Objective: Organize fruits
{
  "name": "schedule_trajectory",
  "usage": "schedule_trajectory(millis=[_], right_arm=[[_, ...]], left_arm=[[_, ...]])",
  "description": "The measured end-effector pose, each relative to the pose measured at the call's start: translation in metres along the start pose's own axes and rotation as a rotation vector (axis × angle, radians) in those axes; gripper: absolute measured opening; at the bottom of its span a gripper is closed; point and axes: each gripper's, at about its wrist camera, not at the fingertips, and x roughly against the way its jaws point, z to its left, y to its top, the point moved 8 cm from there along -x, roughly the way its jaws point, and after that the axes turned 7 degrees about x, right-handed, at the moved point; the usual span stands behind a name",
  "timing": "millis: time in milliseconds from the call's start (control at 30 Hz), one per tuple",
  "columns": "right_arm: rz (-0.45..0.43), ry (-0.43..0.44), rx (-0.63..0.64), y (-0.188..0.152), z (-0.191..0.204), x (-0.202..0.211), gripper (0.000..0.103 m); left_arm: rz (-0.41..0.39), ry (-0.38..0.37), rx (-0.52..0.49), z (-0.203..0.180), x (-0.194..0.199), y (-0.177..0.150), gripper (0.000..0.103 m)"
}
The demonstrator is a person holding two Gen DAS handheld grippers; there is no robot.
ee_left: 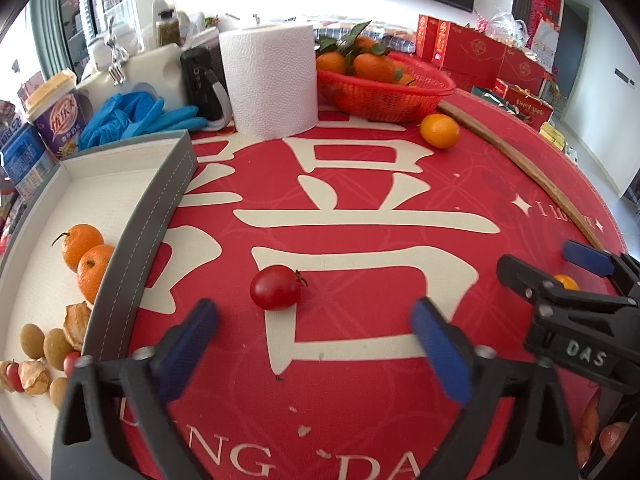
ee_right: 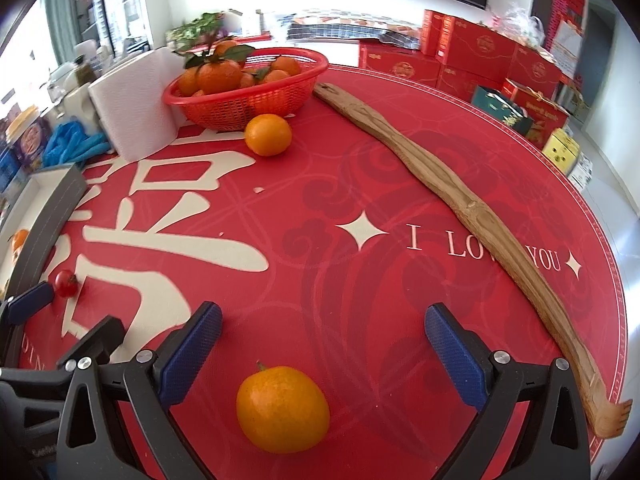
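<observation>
Right gripper (ee_right: 322, 350): jaws released, pads clear of the orange (ee_right: 283, 409) lying on the red tablecloth (ee_right: 360, 208) between its arms, below the blue fingertips. Left gripper (ee_left: 314, 336): jaws likewise released, nothing gripped; the cherry tomato (ee_left: 276, 287) sits on the cloth just beyond the fingertips, apart from both. Beside it to the left, the grey tray (ee_left: 132, 236) holds two small oranges (ee_left: 86, 252), longans and husked fruit. A long wooden back scratcher (ee_right: 472, 216) lies across the cloth on the right. Further off, a loose orange (ee_right: 268, 135) rests touching the red basket (ee_right: 244, 108) of leafy mandarins, with a paper roll (ee_left: 270, 80) beside the basket
</observation>
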Motion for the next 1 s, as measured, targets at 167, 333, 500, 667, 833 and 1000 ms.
schedule_trajectory(millis=[167, 333, 500, 667, 833, 1000], right_arm=[[-0.033, 0.102, -0.008, -0.001, 0.004, 0.013, 0.02], [-0.05, 0.258, -0.092, -0.007, -0.003, 0.022, 0.015], [-0.064, 0.307, -0.13, -0.014, -0.012, 0.031, 0.015], [-0.048, 0.305, -0.124, -0.014, -0.014, 0.03, 0.068], [-0.104, 0.237, -0.058, -0.021, -0.013, 0.045, 0.095], [-0.093, 0.224, 0.012, -0.025, 0.006, 0.039, 0.094]], left_arm=[[-0.014, -0.042, -0.047, -0.014, 0.013, -0.006, 0.01], [0.009, -0.161, 0.016, -0.01, 0.02, -0.013, 0.002], [-0.016, -0.159, 0.031, 0.001, 0.032, -0.011, 0.002], [-0.035, -0.148, 0.052, 0.009, 0.036, -0.005, 0.008], [-0.078, -0.146, 0.017, -0.001, 0.04, 0.004, 0.064], [-0.039, -0.142, -0.044, -0.025, 0.021, 0.013, 0.064]])
